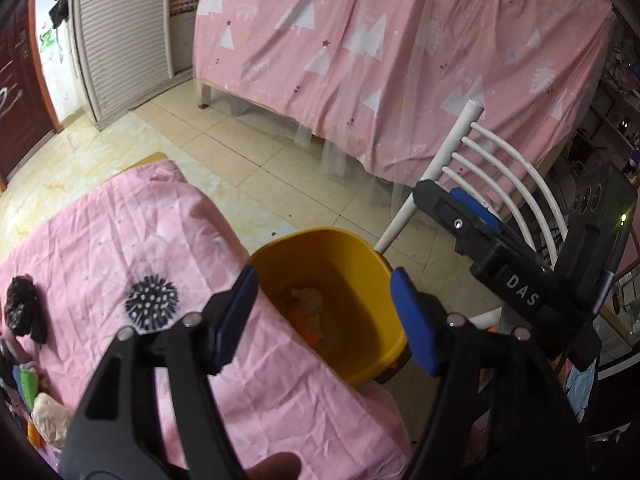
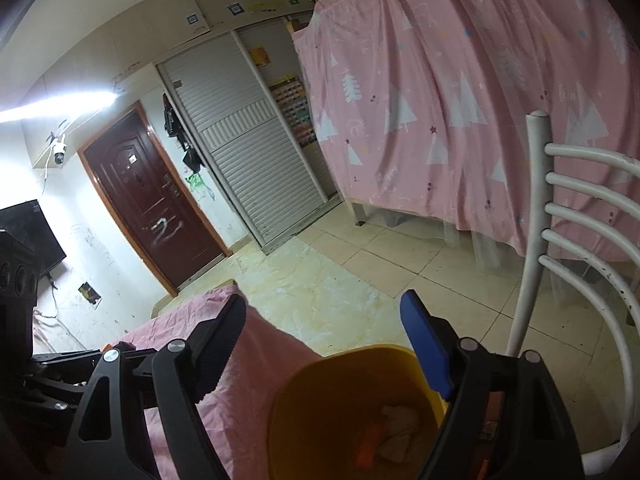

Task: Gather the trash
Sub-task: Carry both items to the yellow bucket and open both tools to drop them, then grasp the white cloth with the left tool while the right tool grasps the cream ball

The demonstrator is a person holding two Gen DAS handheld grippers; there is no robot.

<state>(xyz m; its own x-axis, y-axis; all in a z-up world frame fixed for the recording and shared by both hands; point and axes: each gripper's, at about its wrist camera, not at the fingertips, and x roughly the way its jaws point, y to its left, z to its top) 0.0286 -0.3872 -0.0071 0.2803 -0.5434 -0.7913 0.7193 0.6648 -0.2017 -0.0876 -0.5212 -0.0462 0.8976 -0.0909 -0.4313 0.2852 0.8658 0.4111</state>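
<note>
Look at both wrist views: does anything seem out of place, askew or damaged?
Yes. The brown door carries white scrawl, and the wall beside it has a broken hole. The yellow bin stands upright, trash inside, nothing spilled.

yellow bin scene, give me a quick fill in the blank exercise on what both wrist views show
1. The bin beside the table is coloured ____.
2. The table is covered with a ____ cloth.
3. The spiky ball on the cloth is black and ____.
4. The jaws of the left gripper and the right gripper both stand ____, with nothing between them.

Missing words: yellow; pink; white; open
</note>
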